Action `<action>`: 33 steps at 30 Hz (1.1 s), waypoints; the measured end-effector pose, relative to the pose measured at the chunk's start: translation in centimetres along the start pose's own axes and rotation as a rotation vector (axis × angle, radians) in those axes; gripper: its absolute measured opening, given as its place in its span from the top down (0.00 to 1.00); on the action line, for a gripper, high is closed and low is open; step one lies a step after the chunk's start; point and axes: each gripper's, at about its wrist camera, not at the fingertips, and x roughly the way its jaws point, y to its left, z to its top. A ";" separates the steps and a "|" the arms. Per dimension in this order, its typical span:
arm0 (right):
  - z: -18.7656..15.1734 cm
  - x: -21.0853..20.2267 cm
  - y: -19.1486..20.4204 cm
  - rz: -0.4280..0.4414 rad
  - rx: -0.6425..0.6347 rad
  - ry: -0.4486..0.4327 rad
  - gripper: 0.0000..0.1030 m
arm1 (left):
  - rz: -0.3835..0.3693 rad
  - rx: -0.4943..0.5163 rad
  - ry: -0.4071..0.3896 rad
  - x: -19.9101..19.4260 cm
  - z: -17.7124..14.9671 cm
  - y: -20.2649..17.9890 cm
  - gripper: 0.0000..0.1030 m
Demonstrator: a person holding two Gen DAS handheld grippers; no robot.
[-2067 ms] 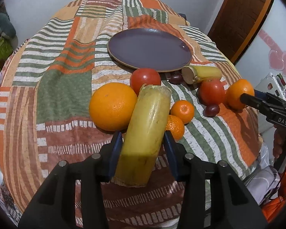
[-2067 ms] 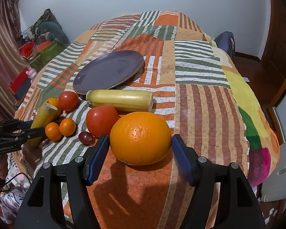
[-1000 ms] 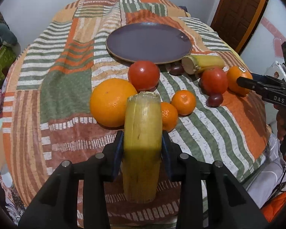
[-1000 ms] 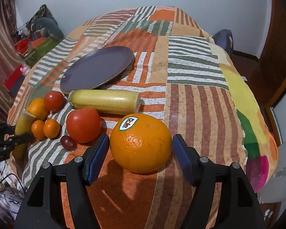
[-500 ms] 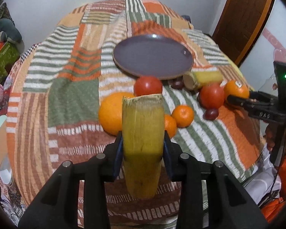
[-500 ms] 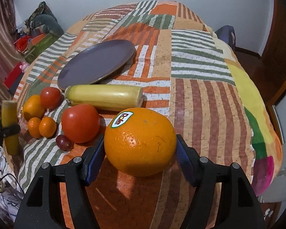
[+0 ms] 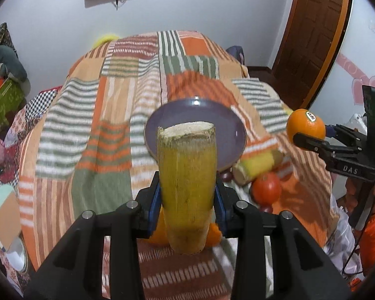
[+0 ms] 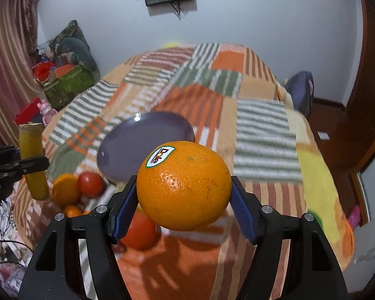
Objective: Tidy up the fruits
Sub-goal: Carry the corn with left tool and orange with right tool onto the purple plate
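A: Left gripper (image 7: 187, 196) on my side is clamped on the cut banana piece (image 7: 187, 175), blue pads (image 7: 154, 201) pressing both flanks. Piece stands upright, cut end up, lifted off the patchwork blanket (image 7: 87, 130)

B: And the right one?

A: Right gripper (image 8: 183, 201) is closed around the big orange (image 8: 183, 186), Dole sticker on its upper left. It's in the air too, above the bed. From the left wrist view I see that same orange (image 7: 306, 127) off to the right, pinched by the black fingers (image 7: 312, 145)

B: Where's the plate?

A: Purple plate (image 7: 227, 125) lies flat on the blanket, behind the banana piece in my left view, nothing on it that I can see. In the right view the plate (image 8: 137, 145) sits just beyond the orange

B: Other fruit?

A: Still on the blanket. A second banana piece (image 7: 256, 167) lies at the plate's near right edge, a tomato (image 7: 266, 191) just below it, a dark grape (image 7: 226, 175) by the plate rim. Right view: another orange (image 8: 66, 188) beside a tomato (image 8: 90, 183), a small mandarin (image 8: 72, 211) under them, a second tomato (image 8: 140, 230) partly hidden behind the gripper finger. Left gripper with its banana piece (image 8: 33, 160) shows at the left edge there

B: Sharpness?

A: Blanket is motion-blurred in both views; small fruit under the left gripper I can't make out
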 end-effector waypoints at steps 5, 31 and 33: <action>1.8 0.9 1.1 0.014 -0.037 -0.029 0.35 | -0.001 -0.003 -0.017 1.2 2.3 0.4 0.64; 8.6 10.7 4.3 0.051 -0.201 0.041 0.35 | 0.012 -0.044 0.080 11.5 8.4 3.3 0.64; 8.6 11.8 4.5 0.043 -0.217 0.066 0.35 | 0.006 -0.039 0.103 12.4 8.5 3.4 0.64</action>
